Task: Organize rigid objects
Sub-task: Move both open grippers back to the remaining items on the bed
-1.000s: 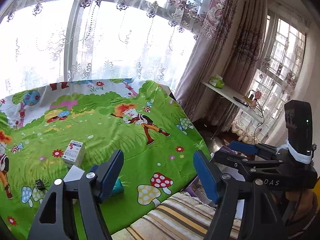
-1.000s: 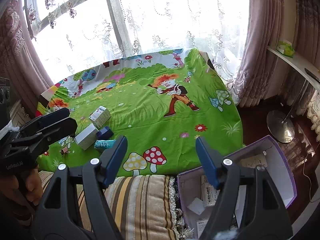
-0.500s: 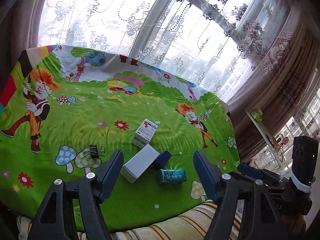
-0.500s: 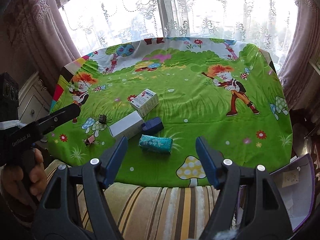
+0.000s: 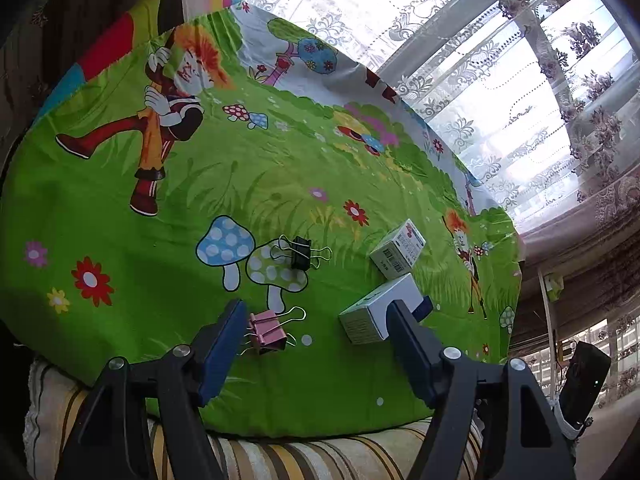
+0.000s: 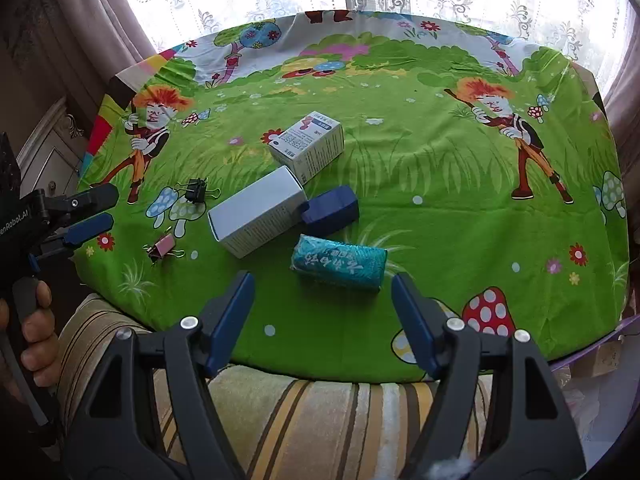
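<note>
Just beyond right gripper point(image 6: 322, 300) fingers, teal packet point(image 6: 338, 263), untouched

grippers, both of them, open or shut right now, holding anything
Left gripper: open, holding nothing, over the near edge by the pink clip.
Right gripper: open, holding nothing, just short of the teal packet.

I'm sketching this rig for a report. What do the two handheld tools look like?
Both are black plastic clamp frames with silver pivot screws and flat blue pads on the fingers. The left tool carries white lettering ending "enRobot.AI" on its body, above a black grip held in a bare hand. The right tool looks the same.
</note>
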`<state>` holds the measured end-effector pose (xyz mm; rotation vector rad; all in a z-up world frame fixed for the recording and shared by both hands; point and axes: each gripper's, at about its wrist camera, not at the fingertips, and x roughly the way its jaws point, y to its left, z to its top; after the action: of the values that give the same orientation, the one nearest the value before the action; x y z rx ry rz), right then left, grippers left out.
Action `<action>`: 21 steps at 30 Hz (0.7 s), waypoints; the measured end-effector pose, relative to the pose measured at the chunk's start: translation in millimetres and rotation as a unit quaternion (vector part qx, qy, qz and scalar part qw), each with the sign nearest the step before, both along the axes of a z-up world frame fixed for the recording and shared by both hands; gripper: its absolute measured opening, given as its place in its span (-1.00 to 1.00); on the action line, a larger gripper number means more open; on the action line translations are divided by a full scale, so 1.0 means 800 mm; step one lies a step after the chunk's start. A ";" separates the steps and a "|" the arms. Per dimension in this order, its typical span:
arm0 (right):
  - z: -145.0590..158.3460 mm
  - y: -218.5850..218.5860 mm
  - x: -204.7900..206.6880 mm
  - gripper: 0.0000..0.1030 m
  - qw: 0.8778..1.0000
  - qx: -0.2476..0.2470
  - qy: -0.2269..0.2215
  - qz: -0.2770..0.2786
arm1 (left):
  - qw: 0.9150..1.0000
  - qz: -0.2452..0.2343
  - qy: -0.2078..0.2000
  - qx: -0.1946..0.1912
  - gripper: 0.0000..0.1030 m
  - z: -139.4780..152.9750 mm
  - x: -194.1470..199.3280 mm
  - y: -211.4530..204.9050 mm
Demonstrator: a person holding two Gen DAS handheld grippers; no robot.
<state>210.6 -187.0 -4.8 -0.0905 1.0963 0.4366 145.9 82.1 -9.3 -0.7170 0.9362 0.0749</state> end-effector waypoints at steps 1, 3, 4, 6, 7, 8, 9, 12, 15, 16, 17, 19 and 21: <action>-0.005 0.000 0.002 0.44 1.000 0.001 0.004 -0.002 | 1.000 0.004 0.009 -0.009 0.41 -0.007 0.001 0.004; -0.012 0.000 0.004 0.44 1.000 0.004 0.010 -0.005 | 0.999 0.009 0.027 -0.020 0.41 -0.021 0.003 0.006; -0.015 0.000 0.005 0.44 1.000 0.004 0.013 -0.006 | 0.999 0.010 0.037 -0.025 0.41 -0.028 0.005 0.007; -0.022 0.001 0.008 0.44 1.000 0.003 0.019 -0.007 | 0.998 0.013 0.056 -0.040 0.41 -0.043 0.007 0.007; -0.025 0.002 0.010 0.44 1.000 0.002 0.022 -0.007 | 0.997 0.014 0.063 -0.044 0.41 -0.048 0.008 0.008; -0.028 0.003 0.011 0.44 1.000 -0.001 0.024 -0.007 | 0.997 0.014 0.068 -0.046 0.41 -0.052 0.009 0.008; -0.031 0.005 0.012 0.44 1.000 -0.003 0.024 -0.006 | 0.996 0.015 0.072 -0.047 0.41 -0.055 0.010 0.008; -0.038 0.011 0.014 0.44 1.000 -0.007 0.028 0.000 | 0.996 0.015 0.079 -0.035 0.41 -0.058 0.013 0.006; -0.044 0.012 0.018 0.44 0.999 -0.005 0.035 0.000 | 0.996 0.010 0.085 -0.028 0.41 -0.060 0.017 0.002; -0.046 0.012 0.019 0.44 0.999 -0.006 0.036 -0.001 | 0.996 0.009 0.087 -0.024 0.41 -0.061 0.018 0.001; -0.046 0.013 0.020 0.44 0.999 -0.006 0.036 -0.001 | 0.996 0.008 0.089 -0.018 0.41 -0.062 0.020 0.000; -0.047 0.016 0.022 0.44 0.999 -0.010 0.033 -0.002 | 0.996 0.005 0.094 -0.008 0.35 -0.063 0.023 -0.002; -0.048 0.017 0.025 0.45 0.999 -0.011 0.032 -0.003 | 0.995 0.002 0.100 0.000 0.25 -0.065 0.025 -0.003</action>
<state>230.5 -173.1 -43.4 -0.0936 1.1652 0.4253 165.7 79.4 -61.4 -0.7197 1.1256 0.1530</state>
